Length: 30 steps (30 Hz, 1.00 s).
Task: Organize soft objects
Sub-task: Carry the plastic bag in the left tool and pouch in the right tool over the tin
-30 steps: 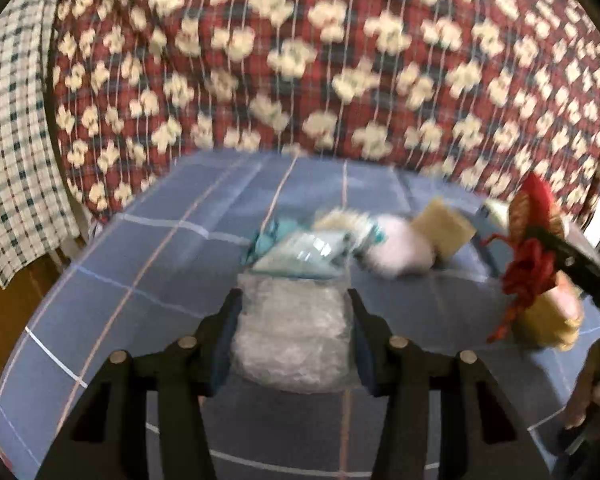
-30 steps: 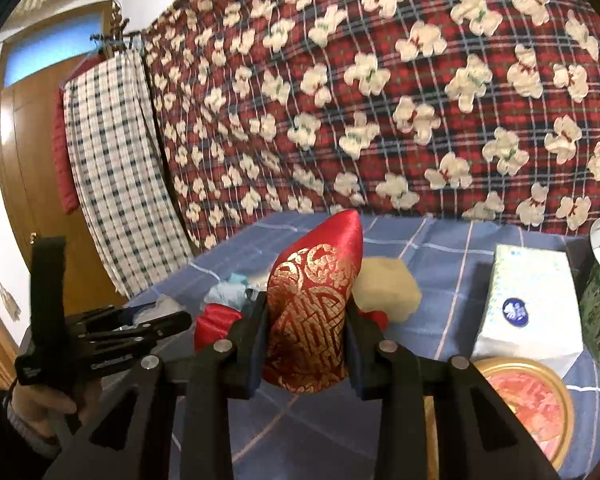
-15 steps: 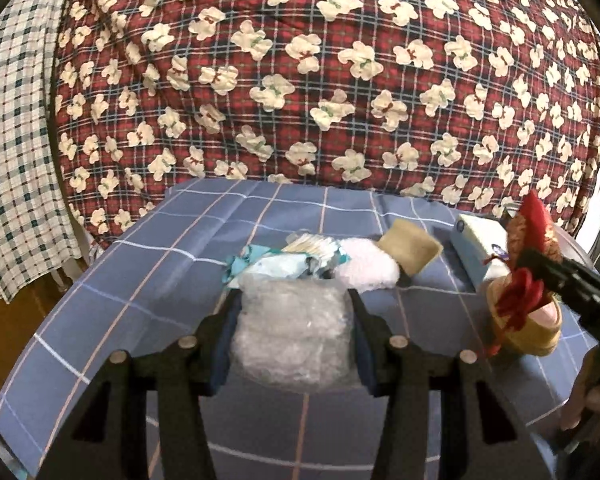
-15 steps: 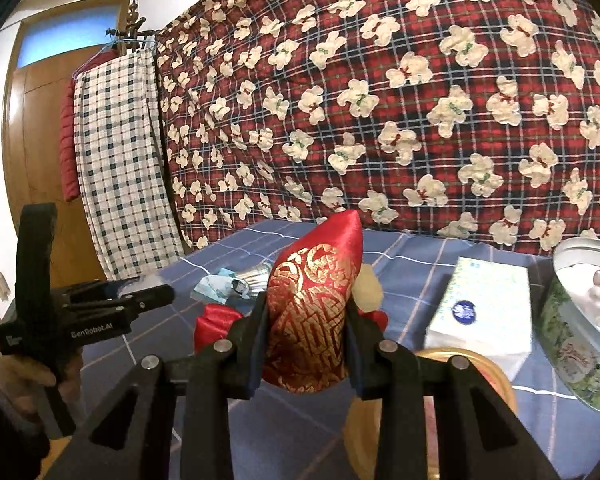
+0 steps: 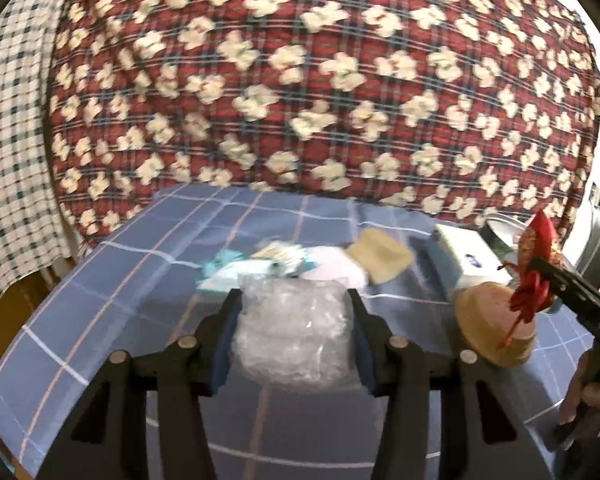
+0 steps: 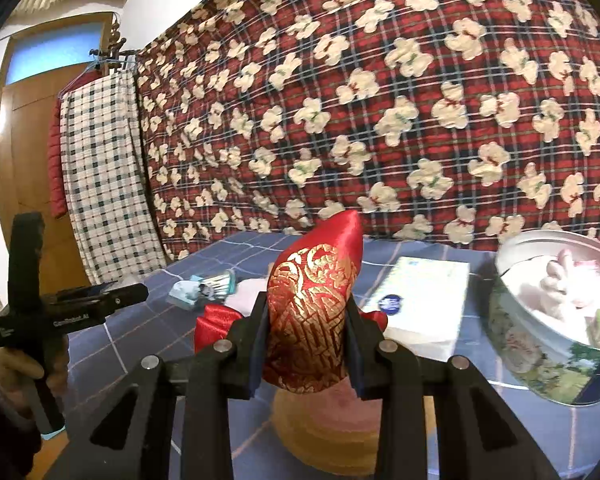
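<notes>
My left gripper (image 5: 294,320) is shut on a crumpled wad of clear bubble wrap (image 5: 292,340), held above the blue checked tablecloth (image 5: 112,288). My right gripper (image 6: 306,344) is shut on a red satin pouch with gold pattern (image 6: 312,316), its tip pointing up; the pouch (image 5: 538,236) also shows at the right of the left wrist view, red tassel hanging. Behind the wad lie teal packets (image 5: 236,268), a pale pink soft lump (image 5: 336,272) and a tan sponge (image 5: 380,256). A round tin (image 6: 560,320) with white soft things inside stands right of the pouch.
A white tissue pack (image 6: 424,300) lies between pouch and tin. A tan round lid (image 6: 328,432) sits under my right gripper. A red flowered quilt (image 6: 380,100) hangs behind the table, with a checked cloth (image 6: 100,184) and a wooden door at left. A hand (image 6: 20,364) holds the left gripper (image 6: 100,300).
Both grippers kept their loads. The right one swung rightwards, bringing the tin into its view. The left one drew back from the pile, which now looks smaller and farther.
</notes>
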Each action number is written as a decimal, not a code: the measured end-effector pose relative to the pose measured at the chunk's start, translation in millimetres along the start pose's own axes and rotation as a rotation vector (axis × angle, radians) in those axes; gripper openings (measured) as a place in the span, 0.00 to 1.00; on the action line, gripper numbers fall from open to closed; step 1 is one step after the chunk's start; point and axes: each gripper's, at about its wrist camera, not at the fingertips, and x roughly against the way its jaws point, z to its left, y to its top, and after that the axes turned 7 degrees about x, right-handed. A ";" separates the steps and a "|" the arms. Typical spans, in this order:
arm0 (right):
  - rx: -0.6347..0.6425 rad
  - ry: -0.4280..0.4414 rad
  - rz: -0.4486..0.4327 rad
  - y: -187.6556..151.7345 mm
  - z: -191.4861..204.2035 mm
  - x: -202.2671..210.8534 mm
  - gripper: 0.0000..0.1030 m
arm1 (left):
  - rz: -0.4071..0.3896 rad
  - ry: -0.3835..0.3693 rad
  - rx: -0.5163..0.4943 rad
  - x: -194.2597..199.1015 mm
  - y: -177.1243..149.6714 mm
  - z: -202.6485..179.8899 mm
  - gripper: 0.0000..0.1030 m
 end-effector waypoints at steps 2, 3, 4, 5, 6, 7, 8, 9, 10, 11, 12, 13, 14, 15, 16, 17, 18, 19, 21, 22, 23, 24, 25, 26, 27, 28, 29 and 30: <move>0.000 -0.016 -0.003 -1.0 -7.7 5.0 0.35 | 0.005 -0.032 -0.008 -3.1 0.0 -13.4 0.48; 0.000 -0.026 -0.005 -1.4 -10.5 7.4 0.35 | 0.007 -0.044 -0.014 -4.2 0.1 -19.7 0.48; 0.000 -0.034 -0.008 -1.7 -13.5 9.9 0.35 | 0.009 -0.054 -0.022 -5.4 0.4 -25.9 0.48; -0.003 -0.042 -0.012 -2.1 -17.5 13.1 0.35 | 0.010 -0.065 -0.030 -6.1 0.4 -33.2 0.48; -0.008 -0.053 -0.019 -2.3 -22.2 16.9 0.35 | 0.012 -0.079 -0.039 -7.2 0.3 -40.8 0.48; -0.012 -0.063 -0.026 -2.3 -27.0 20.7 0.35 | 0.013 -0.091 -0.048 -7.5 -0.3 -47.0 0.48; -0.014 -0.070 -0.030 -2.5 -30.2 23.0 0.35 | 0.014 -0.105 -0.061 -8.3 -1.2 -56.1 0.48; -0.018 -0.080 -0.036 -2.7 -35.4 26.5 0.35 | 0.015 -0.114 -0.069 -9.0 -1.7 -63.4 0.48; -0.022 -0.087 -0.039 -3.1 -39.9 28.3 0.35 | 0.018 -0.125 -0.077 -10.2 -2.0 -70.1 0.48; -0.027 -0.094 -0.042 -3.5 -44.3 31.0 0.35 | 0.020 -0.137 -0.083 -11.0 -2.1 -76.4 0.48; -0.035 -0.101 -0.045 -4.1 -49.6 33.9 0.35 | 0.021 -0.149 -0.088 -11.6 -2.2 -82.3 0.48; -0.039 -0.106 -0.046 -4.5 -53.5 35.7 0.35 | 0.022 -0.161 -0.094 -12.4 -2.0 -88.9 0.48; -0.041 -0.117 -0.046 -4.8 -58.7 37.9 0.35 | 0.021 -0.176 -0.105 -13.0 -1.7 -98.1 0.48; -0.042 -0.129 -0.046 -5.2 -62.4 39.7 0.35 | 0.019 -0.190 -0.114 -13.3 -1.6 -105.2 0.48; -0.044 -0.137 -0.047 -5.4 -66.5 41.4 0.35 | 0.019 -0.207 -0.125 -13.8 -1.5 -114.2 0.48; -0.045 -0.147 -0.048 -5.6 -70.1 43.2 0.35 | 0.020 -0.221 -0.136 -14.1 -1.8 -121.7 0.48; -0.045 -0.156 -0.049 -5.2 -73.2 44.3 0.35 | 0.020 -0.235 -0.149 -14.9 -1.7 -130.9 0.48; -0.043 -0.165 -0.050 -5.4 -76.7 45.6 0.35 | 0.018 -0.245 -0.156 -15.5 -1.4 -137.6 0.48; -0.032 -0.198 -0.054 -5.2 -85.1 49.3 0.35 | 0.016 -0.274 -0.172 -17.8 -0.7 -154.6 0.48; -0.029 -0.212 -0.057 -4.6 -89.2 50.9 0.35 | 0.014 -0.285 -0.179 -18.7 -0.5 -161.9 0.48; -0.032 -0.228 -0.064 -4.2 -96.0 54.0 0.35 | 0.009 -0.297 -0.187 -19.8 -0.3 -172.0 0.48; -0.037 -0.239 -0.067 -4.3 -100.9 56.3 0.35 | 0.008 -0.306 -0.192 -20.7 0.2 -178.3 0.48; -0.043 -0.249 -0.069 -4.5 -106.1 58.3 0.35 | 0.007 -0.317 -0.193 -21.8 0.7 -185.0 0.48; -0.050 -0.262 -0.072 -4.5 -112.6 60.6 0.35 | 0.008 -0.333 -0.193 -23.6 1.7 -193.5 0.48; -0.054 -0.280 -0.075 -4.7 -119.4 63.6 0.35 | 0.009 -0.344 -0.193 -25.2 2.1 -199.7 0.48; -0.055 -0.296 -0.078 -4.5 -124.6 66.2 0.35 | 0.008 -0.352 -0.194 -26.4 2.6 -205.1 0.48; -0.056 -0.313 -0.084 -4.7 -129.9 69.1 0.35 | 0.007 -0.361 -0.195 -27.7 2.9 -211.4 0.48; -0.057 -0.336 -0.089 -4.5 -137.0 72.4 0.35 | 0.005 -0.371 -0.194 -29.3 3.4 -218.3 0.48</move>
